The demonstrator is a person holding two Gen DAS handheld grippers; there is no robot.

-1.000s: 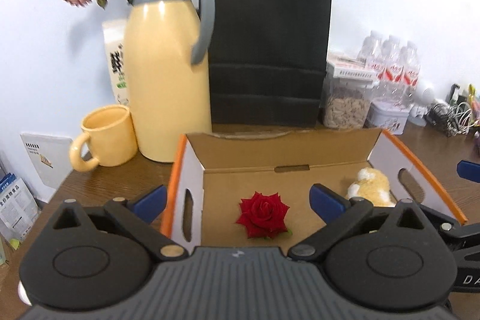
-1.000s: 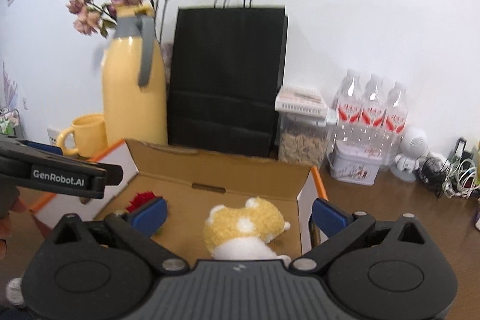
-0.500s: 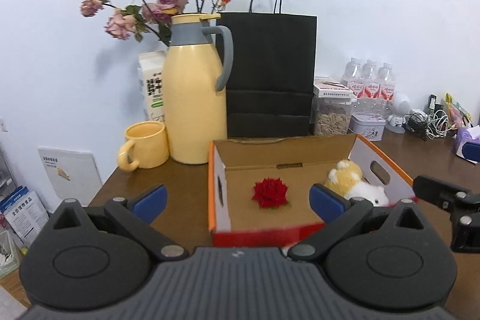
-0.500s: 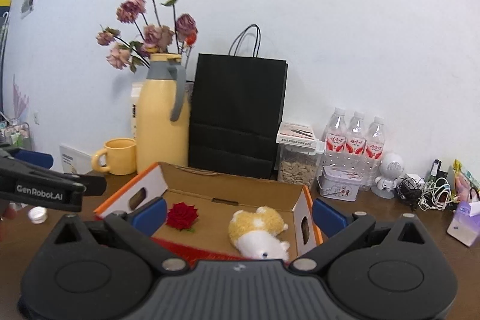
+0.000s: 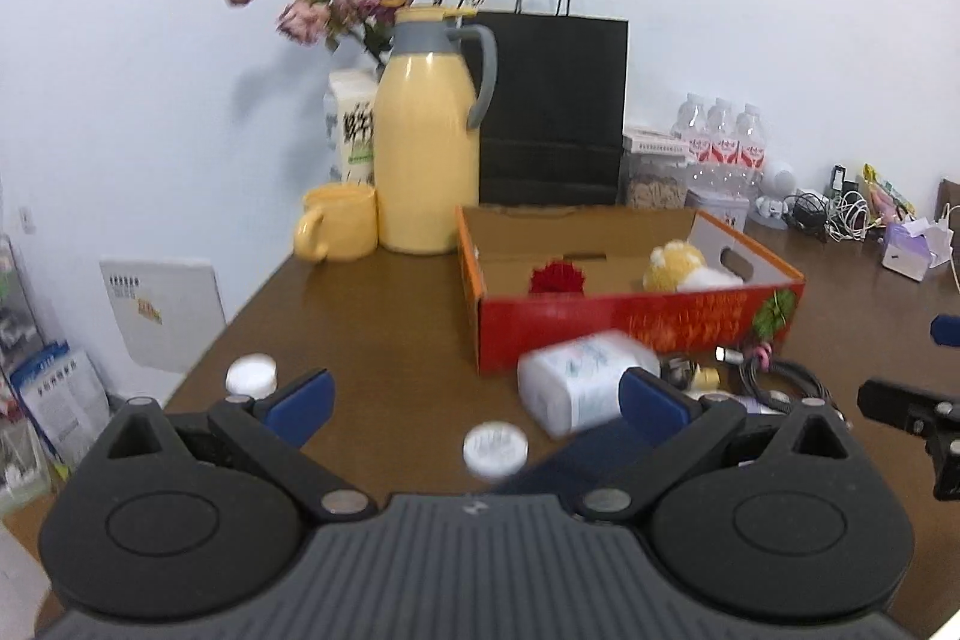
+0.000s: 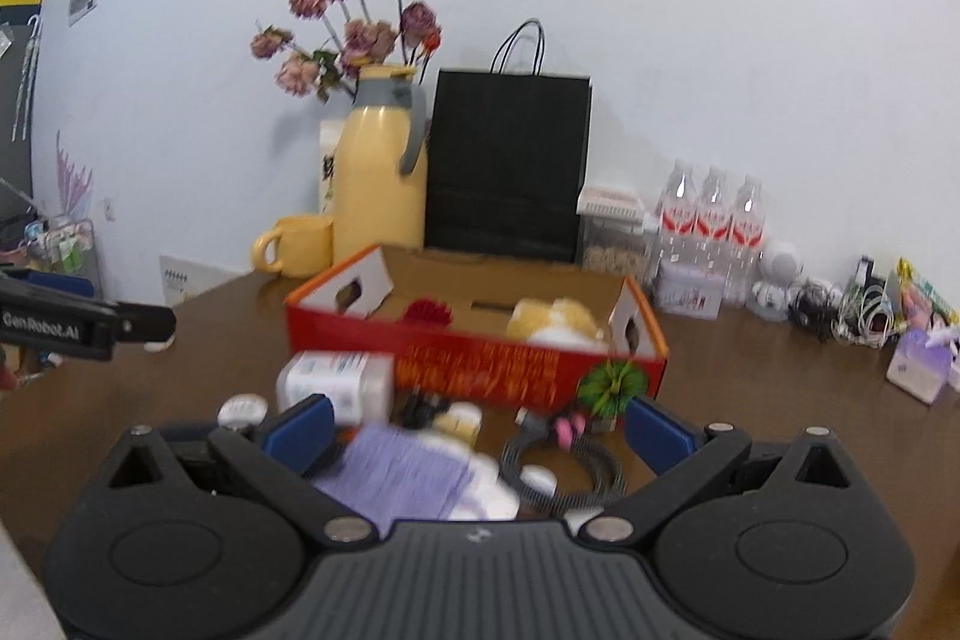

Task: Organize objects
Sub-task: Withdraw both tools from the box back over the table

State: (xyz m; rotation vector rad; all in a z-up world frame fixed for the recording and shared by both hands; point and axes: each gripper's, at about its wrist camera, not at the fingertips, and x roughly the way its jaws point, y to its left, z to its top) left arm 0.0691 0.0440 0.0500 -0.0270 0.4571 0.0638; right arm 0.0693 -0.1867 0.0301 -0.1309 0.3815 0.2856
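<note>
Tools [image 5: 474, 400] — farther from box [image 5: 630, 322]

My left tongs [image 5: 474, 403]: matt black plastic, blue pads [image 5: 300, 400], ribbed grey housing. Table [image 5: 372, 340]: dark brown wood, slight sheen. Box [image 5: 636, 319]: raw brown cardboard inside, glossy red print outside. Jug [image 5: 426, 160]: smooth glossy yellow (plastic or enamel, can't tell), matt grey handle. Bag [image 5: 549, 112]: matt black paper. Plush toy [image 5: 675, 268]: fuzzy cloth. Water bottles [image 5: 723, 142]: clear plastic. Cable [image 6: 564, 466]: braided black.
</note>
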